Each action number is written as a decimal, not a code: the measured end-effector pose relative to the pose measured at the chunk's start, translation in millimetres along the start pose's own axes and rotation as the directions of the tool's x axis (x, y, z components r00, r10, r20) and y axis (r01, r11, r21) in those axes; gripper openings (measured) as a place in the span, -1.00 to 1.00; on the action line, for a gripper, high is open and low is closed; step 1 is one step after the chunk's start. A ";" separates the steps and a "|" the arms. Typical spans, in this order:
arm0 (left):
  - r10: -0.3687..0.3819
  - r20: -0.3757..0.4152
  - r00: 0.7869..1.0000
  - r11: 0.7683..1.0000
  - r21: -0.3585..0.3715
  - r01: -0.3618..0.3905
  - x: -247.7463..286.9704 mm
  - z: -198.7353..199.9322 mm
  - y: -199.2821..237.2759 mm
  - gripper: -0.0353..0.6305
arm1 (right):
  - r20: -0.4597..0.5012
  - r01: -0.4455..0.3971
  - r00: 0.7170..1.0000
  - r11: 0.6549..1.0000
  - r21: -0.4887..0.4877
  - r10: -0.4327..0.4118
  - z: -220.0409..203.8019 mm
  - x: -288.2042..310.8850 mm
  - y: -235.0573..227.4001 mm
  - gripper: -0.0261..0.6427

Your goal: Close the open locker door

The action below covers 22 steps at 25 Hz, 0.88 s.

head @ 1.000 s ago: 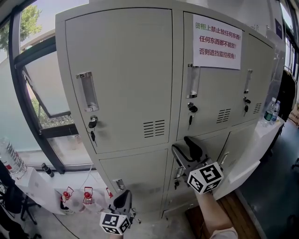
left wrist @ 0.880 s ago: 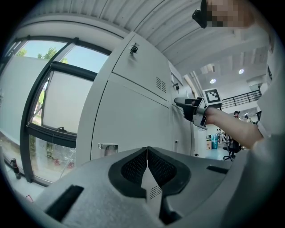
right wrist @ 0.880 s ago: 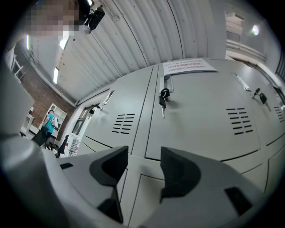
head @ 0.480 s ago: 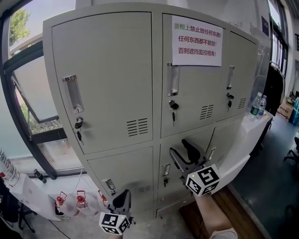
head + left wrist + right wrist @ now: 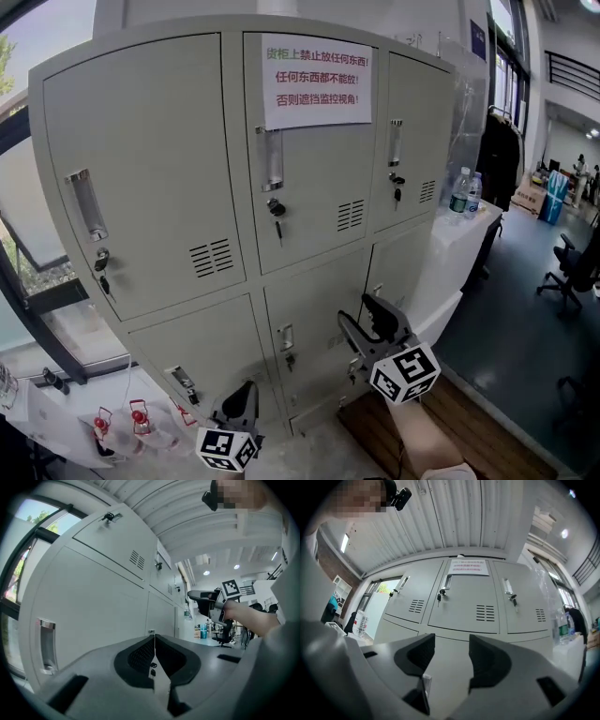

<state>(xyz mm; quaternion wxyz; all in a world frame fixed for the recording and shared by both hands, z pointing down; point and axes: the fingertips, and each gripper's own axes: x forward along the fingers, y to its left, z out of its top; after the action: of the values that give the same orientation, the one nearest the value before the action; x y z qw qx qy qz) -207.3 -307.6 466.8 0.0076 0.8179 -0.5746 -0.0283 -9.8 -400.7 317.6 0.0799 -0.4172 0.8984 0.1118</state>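
A grey locker cabinet fills the head view, with a white paper notice on its upper middle door. Every door that I can see lies flush with the cabinet front. Keys hang in the upper locks. My right gripper is open and empty, held in front of the lower row near the lower middle door. My left gripper hangs low at the bottom left, shut on nothing. In the right gripper view the jaws stand apart before the lockers. In the left gripper view the jaws meet.
A white counter with two water bottles adjoins the cabinet's right side. An office chair stands further right on the dark floor. Small red-capped bottles sit on a white ledge at the lower left by the window.
The head view has swung to the right, so the lockers have slid left and the office beyond has come into sight. Both grippers keep their places and jaw states.
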 end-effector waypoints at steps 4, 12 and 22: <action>-0.054 0.010 0.998 0.999 0.000 0.054 15.7 1.4 -22.7 -0.86 | -0.037 0.063 0.997 0.998 -0.002 -0.063 -10.5 -34.6 -18.8 -0.27; -0.124 0.017 0.992 0.992 0.004 0.124 36.0 -0.6 -62.9 -0.86 | -0.162 0.174 0.972 0.985 -0.005 -0.172 -60.5 -100.2 -41.0 -0.28; -0.107 0.049 0.993 0.994 0.015 0.106 37.1 -5.0 -81.6 -0.86 | -0.270 0.349 0.902 0.937 -0.005 -0.337 -131.9 -168.8 -43.3 -0.69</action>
<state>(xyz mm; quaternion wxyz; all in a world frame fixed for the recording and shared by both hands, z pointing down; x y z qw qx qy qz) -117.9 -314.9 466.7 -0.0133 0.8464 -0.5304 -0.0452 124.7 -339.6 478.7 -0.0144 -0.5781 0.8156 0.0195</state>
